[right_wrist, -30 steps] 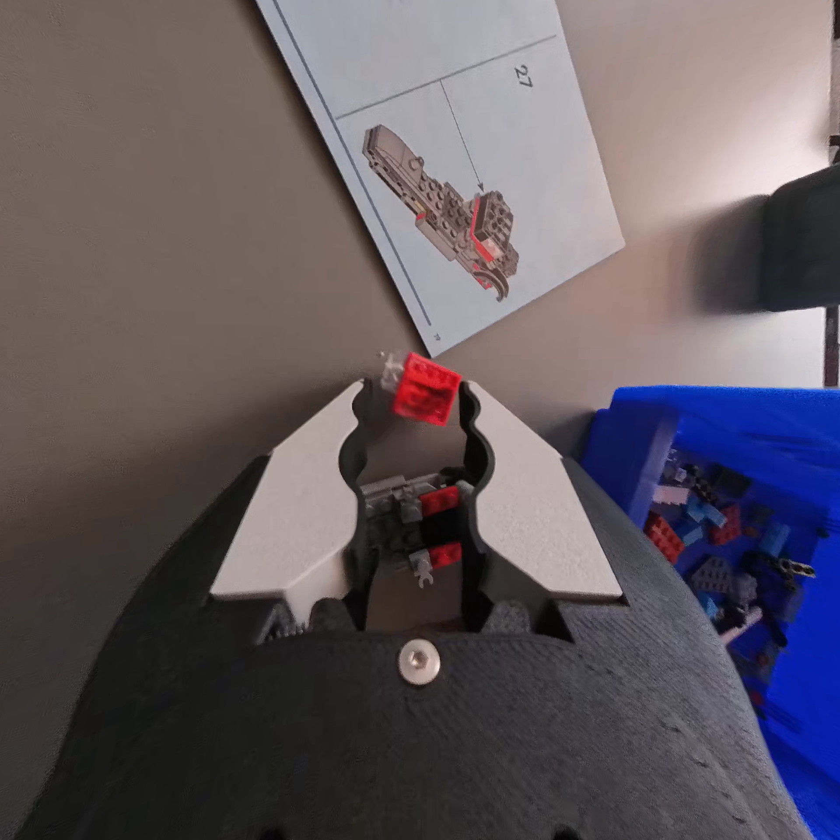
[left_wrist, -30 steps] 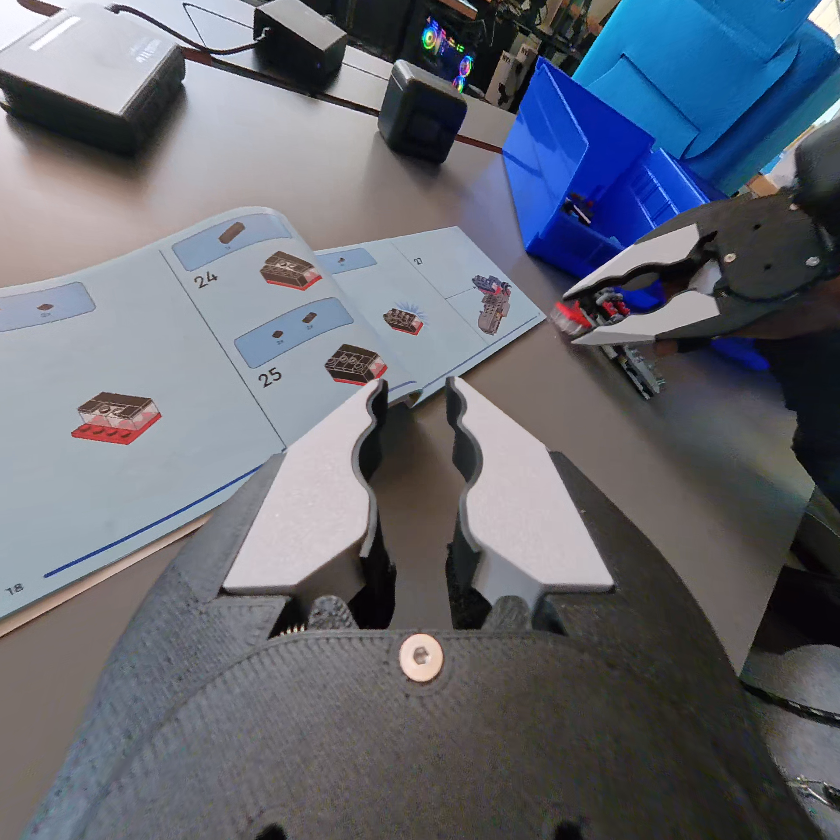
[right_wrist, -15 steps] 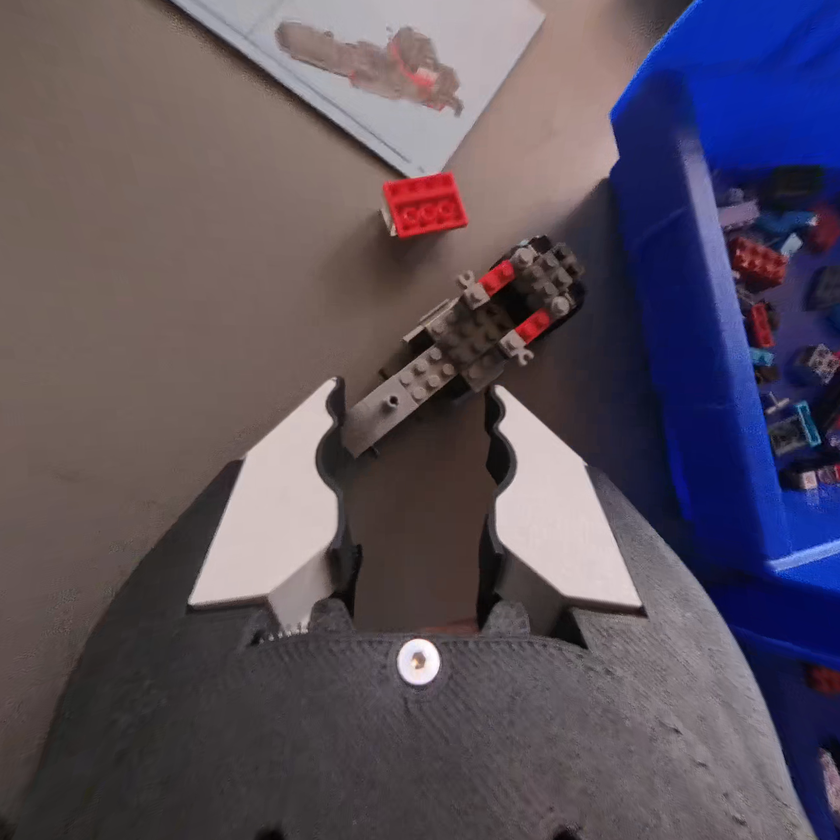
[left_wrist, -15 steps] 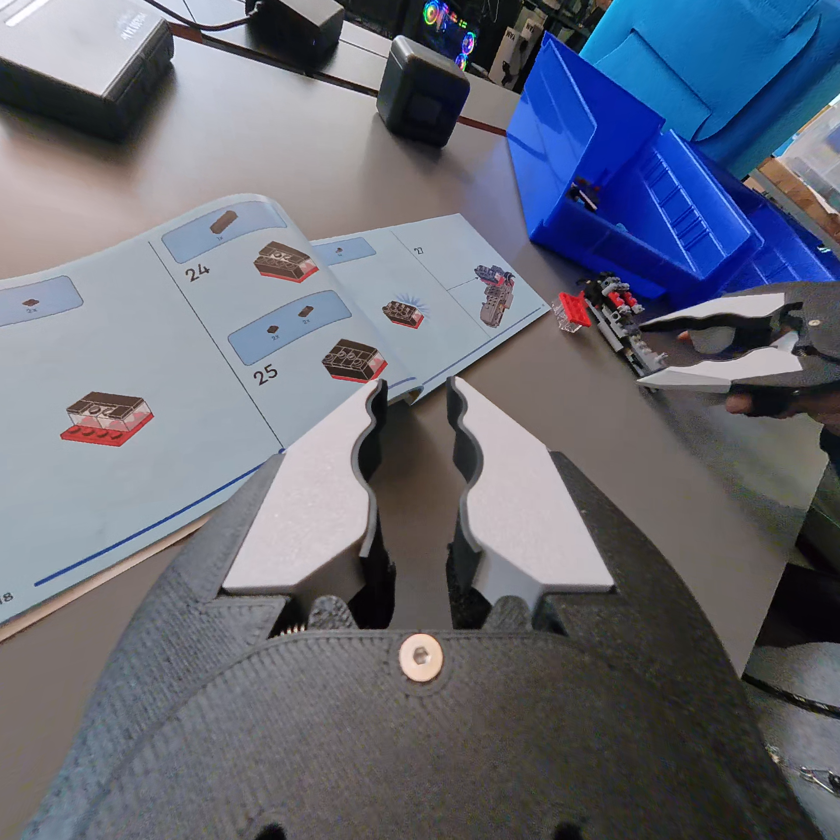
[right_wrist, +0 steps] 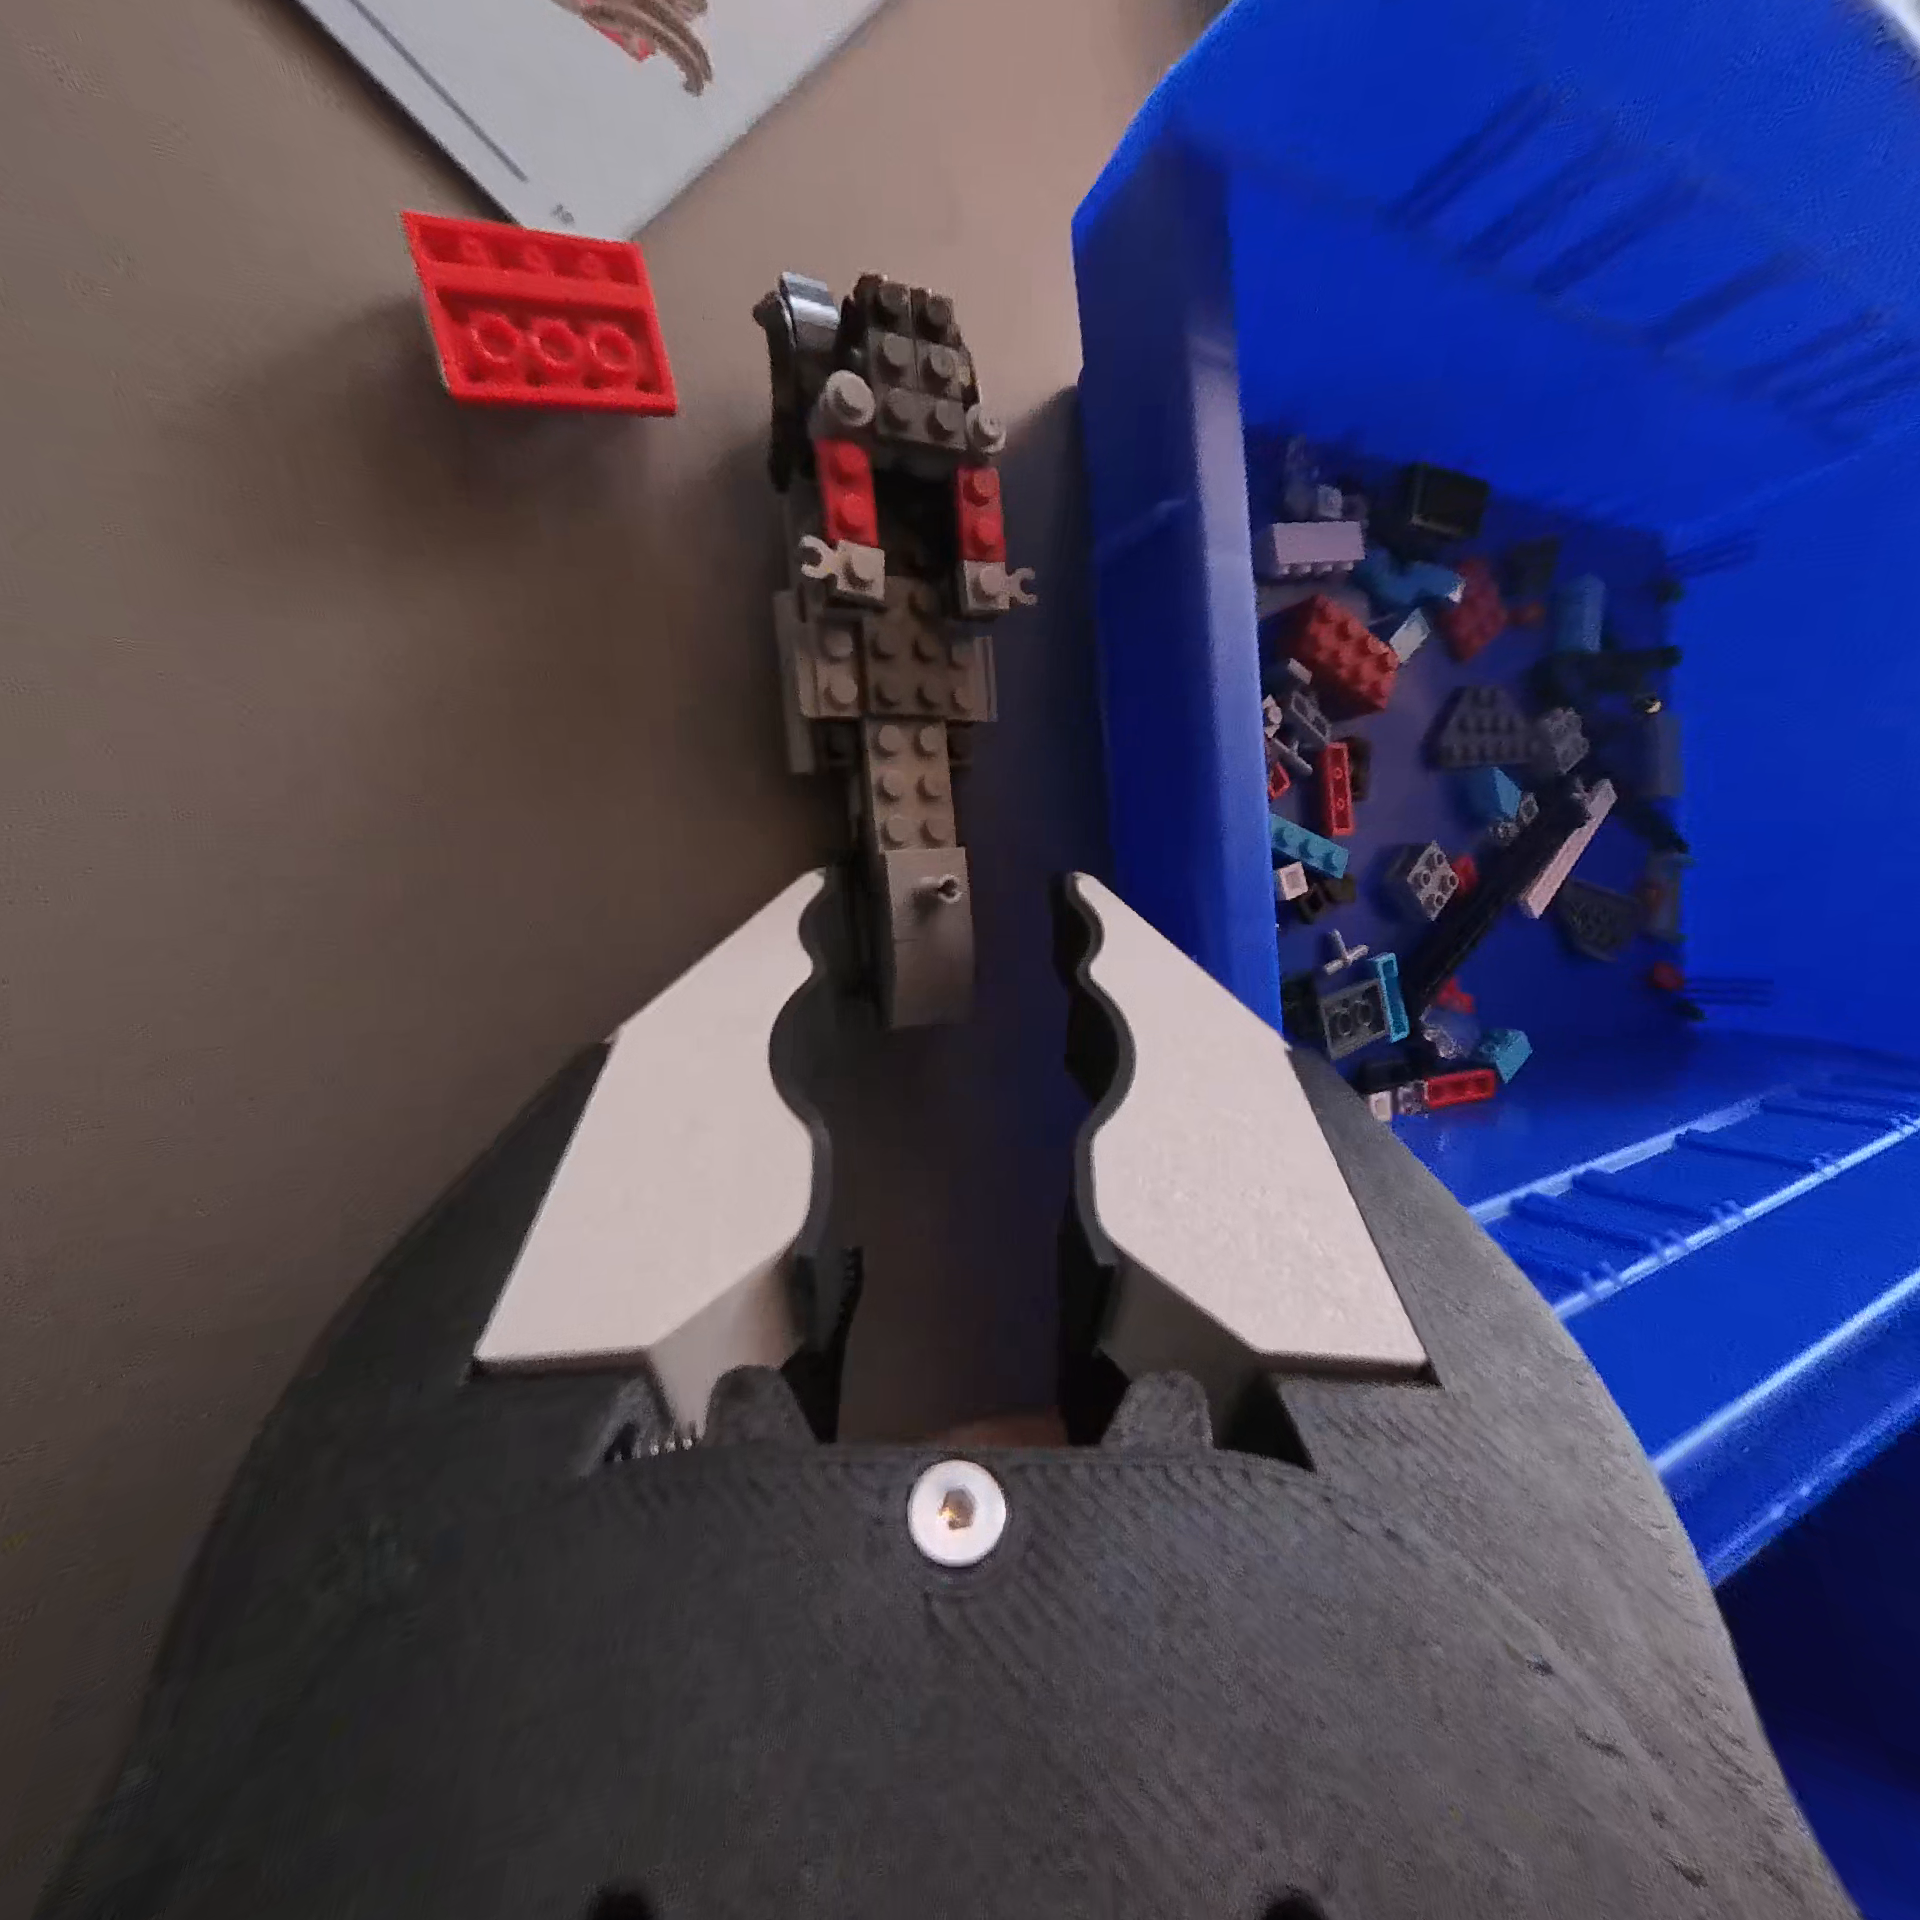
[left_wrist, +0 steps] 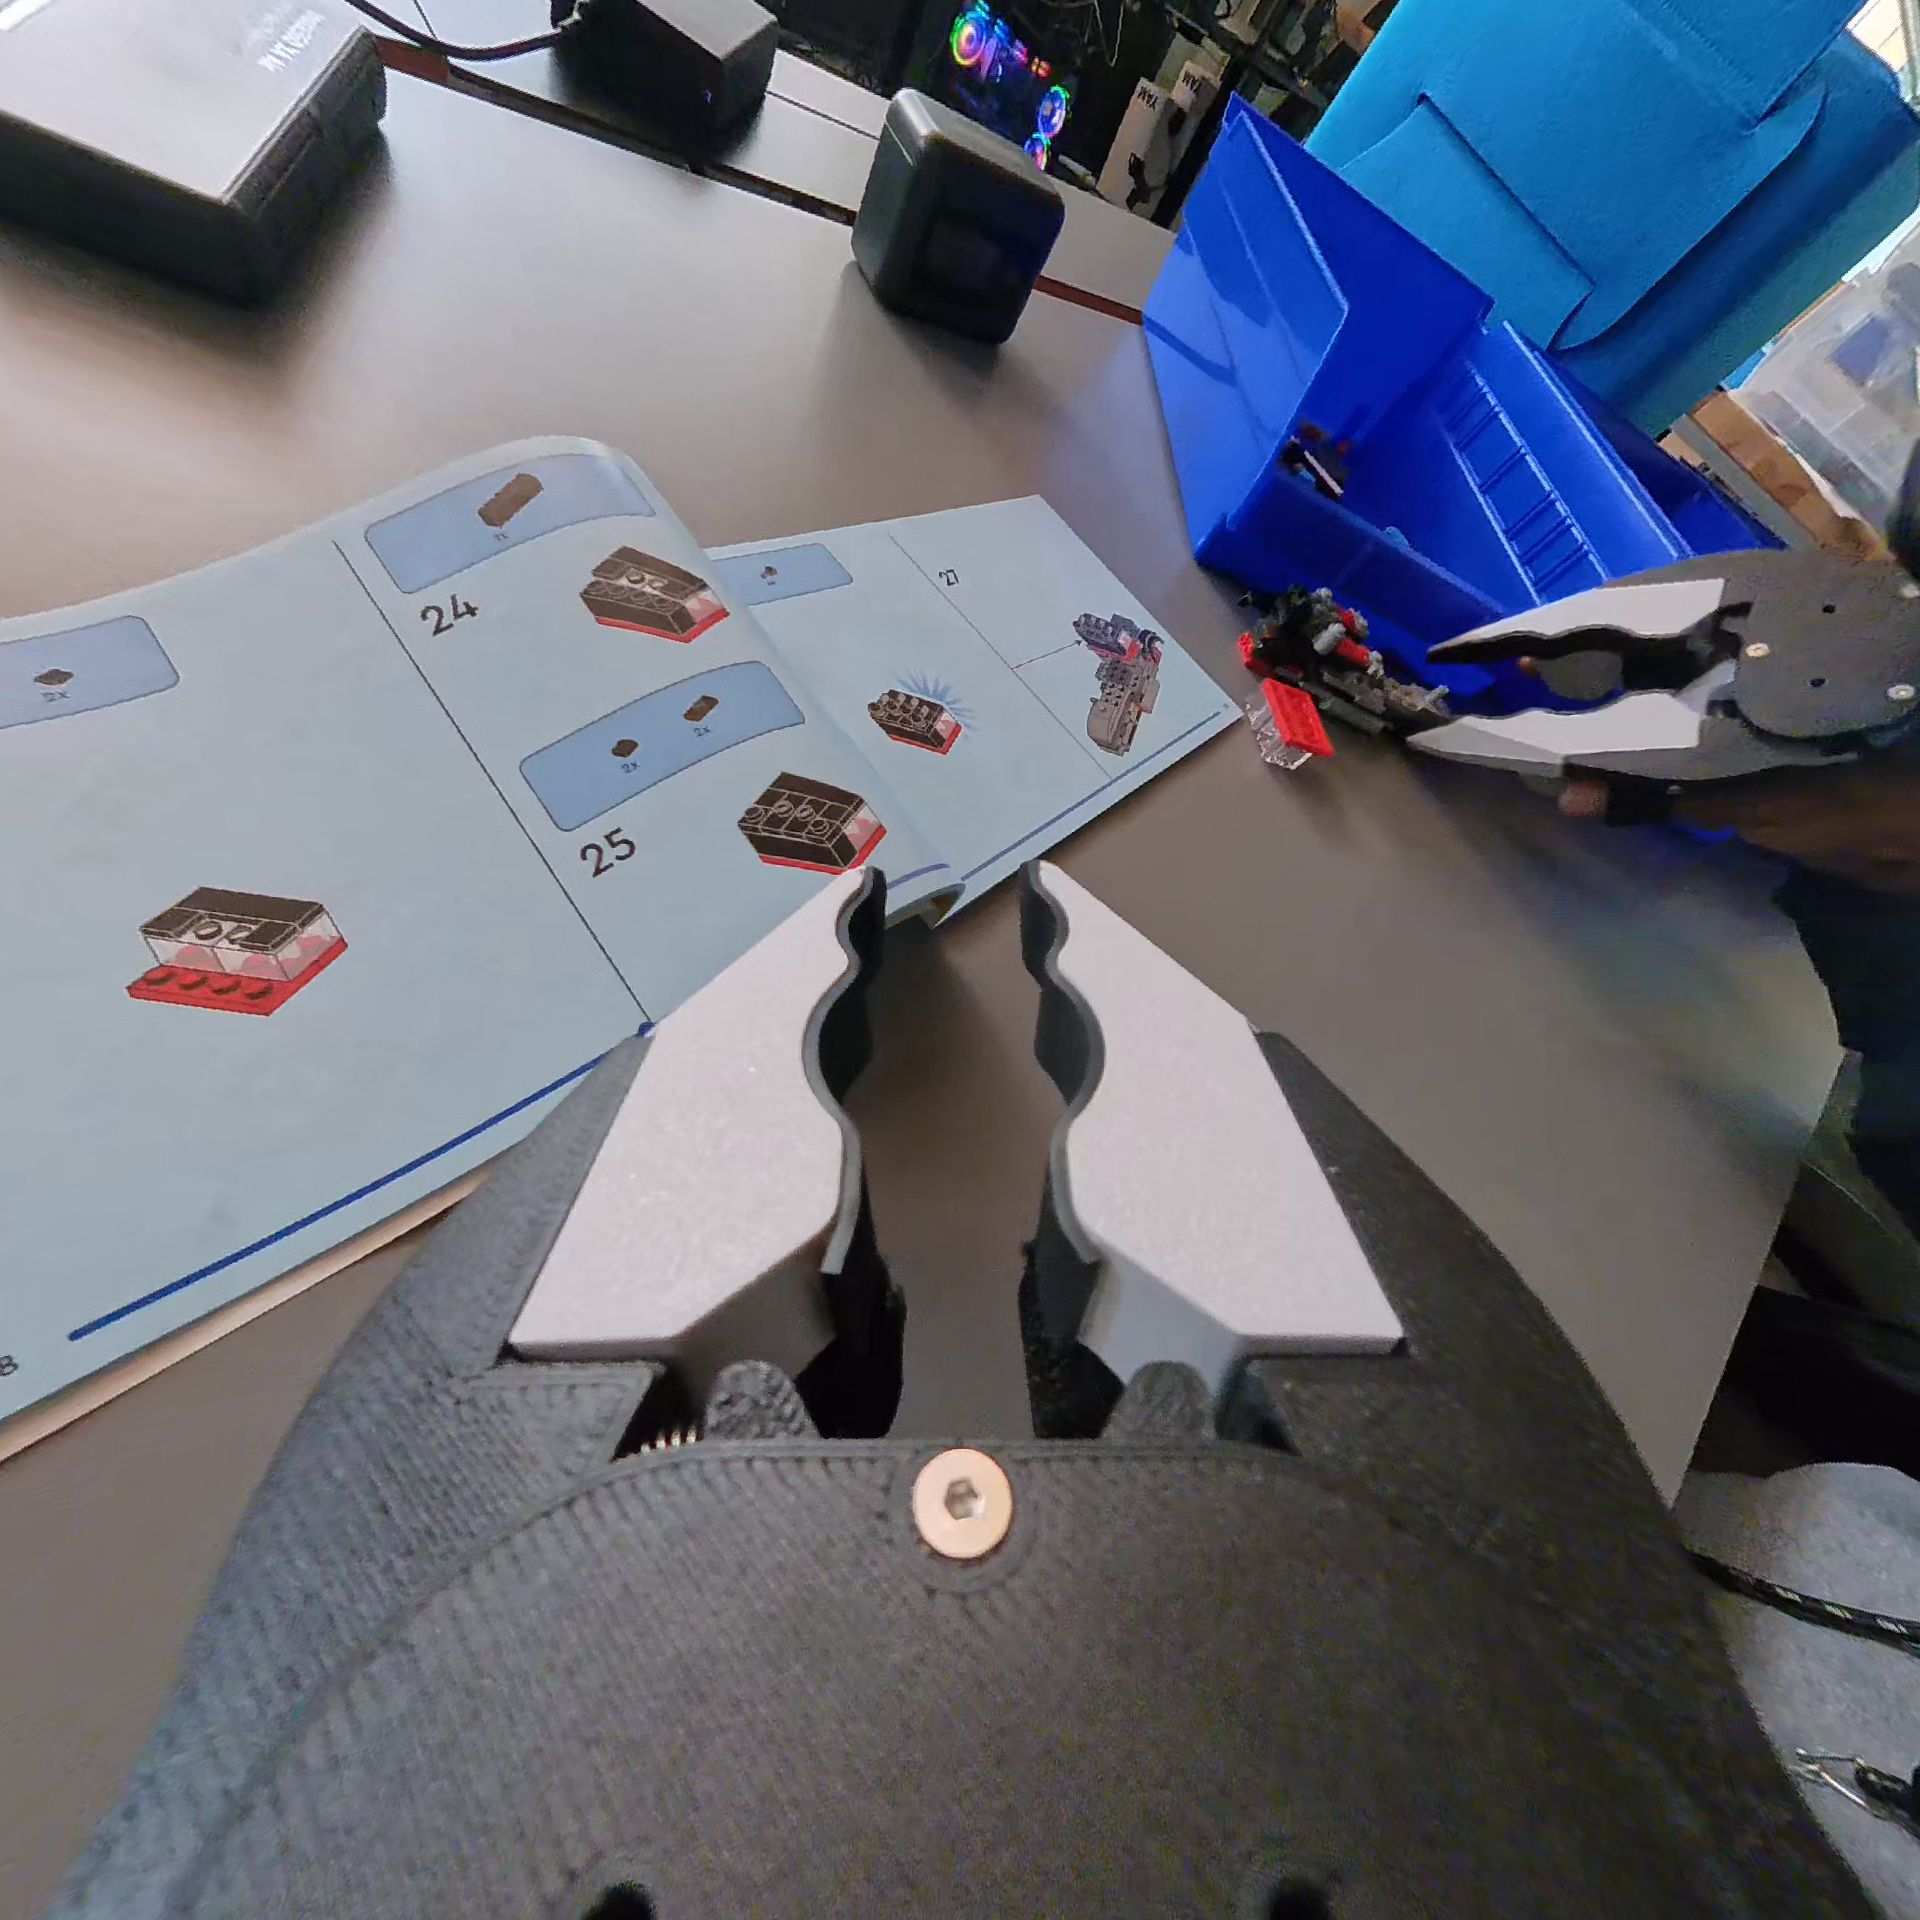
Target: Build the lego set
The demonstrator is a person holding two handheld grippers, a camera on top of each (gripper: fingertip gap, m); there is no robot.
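The grey-and-red lego model point(right_wrist: 896, 582) lies on the desk point(right_wrist: 312, 727) beside the blue bin point(right_wrist: 1164, 520), its tail between the open, empty right tongs point(right_wrist: 940, 904); being light and fragile, it is best held at the wide middle, while the left tongs point(left_wrist: 951, 883) hang open and empty.

The instruction booklet point(right_wrist: 613, 94) is blurred and cut off at the top edge; the loose bricks point(right_wrist: 1455, 790) deep in the blue bin point(right_wrist: 1174, 582) are too small to identify.
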